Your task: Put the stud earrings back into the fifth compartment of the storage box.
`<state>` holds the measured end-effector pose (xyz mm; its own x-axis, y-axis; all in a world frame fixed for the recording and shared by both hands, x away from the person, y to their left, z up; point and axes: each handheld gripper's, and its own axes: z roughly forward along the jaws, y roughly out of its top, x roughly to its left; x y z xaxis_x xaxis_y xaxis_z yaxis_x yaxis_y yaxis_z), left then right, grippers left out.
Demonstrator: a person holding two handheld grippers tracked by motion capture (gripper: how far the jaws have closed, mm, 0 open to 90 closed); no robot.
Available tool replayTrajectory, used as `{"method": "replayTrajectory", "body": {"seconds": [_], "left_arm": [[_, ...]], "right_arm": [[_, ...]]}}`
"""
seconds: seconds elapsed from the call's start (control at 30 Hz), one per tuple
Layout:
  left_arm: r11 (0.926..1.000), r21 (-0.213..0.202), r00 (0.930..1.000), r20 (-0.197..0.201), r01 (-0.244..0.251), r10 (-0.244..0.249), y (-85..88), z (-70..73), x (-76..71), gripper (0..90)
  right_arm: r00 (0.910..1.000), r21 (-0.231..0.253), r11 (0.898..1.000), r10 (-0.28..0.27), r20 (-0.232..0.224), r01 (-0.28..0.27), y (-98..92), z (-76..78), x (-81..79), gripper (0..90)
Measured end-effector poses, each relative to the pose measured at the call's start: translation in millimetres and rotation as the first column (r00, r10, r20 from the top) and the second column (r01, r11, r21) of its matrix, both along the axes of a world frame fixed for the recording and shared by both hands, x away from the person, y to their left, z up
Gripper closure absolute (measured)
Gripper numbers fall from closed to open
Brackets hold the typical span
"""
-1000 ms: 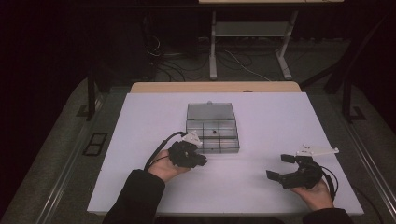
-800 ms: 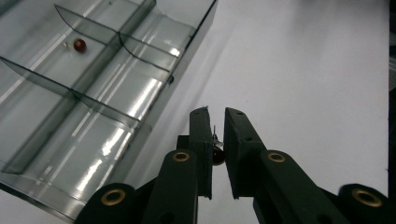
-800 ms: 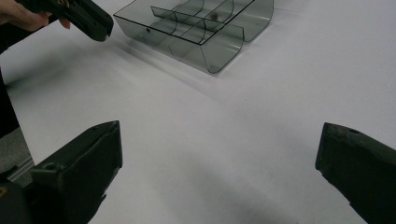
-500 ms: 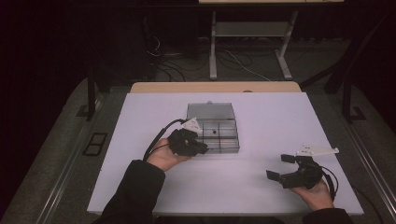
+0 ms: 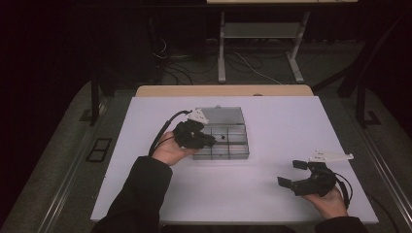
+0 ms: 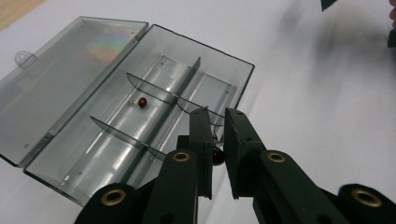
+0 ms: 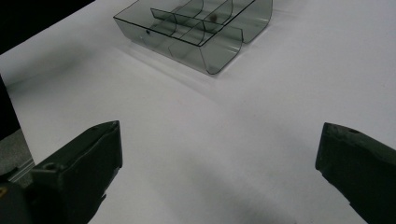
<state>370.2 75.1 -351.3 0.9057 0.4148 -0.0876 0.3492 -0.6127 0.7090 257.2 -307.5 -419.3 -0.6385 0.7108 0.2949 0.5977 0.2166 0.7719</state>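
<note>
The left gripper (image 6: pixel 215 140) is clamped on a small dark red bead (image 6: pixel 217 155) with a thin wire stem, held over the near corner of the open clear box (image 6: pixel 140 107). A second red bead (image 6: pixel 142 101) already lies in a middle compartment. The box sits mid-table on the white table (image 5: pixel 272 189), lid (image 6: pixel 60 74) folded flat behind it.

The likely step is placing the held bead into a compartment. To do it well, centre the jaws between two dividers, lower until the bead is below the wall tops, then release gently so it does not bounce out.

The right gripper (image 5: pixel 297 175) rests well apart near the table's front edge, jaws spread wide and empty.
</note>
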Motion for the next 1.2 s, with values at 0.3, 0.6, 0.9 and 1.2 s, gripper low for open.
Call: {"method": "replayTrajectory", "body": {"seconds": [0.3, 0.6, 0.9, 1.2], "left_arm": [[0.9999, 0.011, 0.9999, -0.005, -0.009, 0.009, -3.6, 0.6, 11.8, 80.8], [0.9995, 0.016, 0.9995, -0.016, -0.026, 0.026, -10.3, -5.4, 26.9, 80.8], [0.998, 0.0, 0.998, -0.004, -0.063, 0.063, -16.9, -10.9, 42.7, 80.8], [0.9902, -0.036, 0.9907, -0.021, -0.135, 0.134, -15.8, -25.8, 59.0, 80.8]], "right_arm": [[1.0, -0.001, 1.0, 0.005, 0.006, -0.005, 0.3, -0.3, 0.0, 0.2], [1.0, -0.002, 1.0, 0.007, 0.007, -0.007, 0.3, -0.2, 0.0, 0.2], [0.9999, -0.008, 1.0, 0.011, 0.008, -0.011, 1.5, -0.3, -0.2, 0.2], [0.9998, -0.009, 1.0, 0.016, 0.008, -0.016, 1.7, -0.4, -0.1, 0.1]]}}
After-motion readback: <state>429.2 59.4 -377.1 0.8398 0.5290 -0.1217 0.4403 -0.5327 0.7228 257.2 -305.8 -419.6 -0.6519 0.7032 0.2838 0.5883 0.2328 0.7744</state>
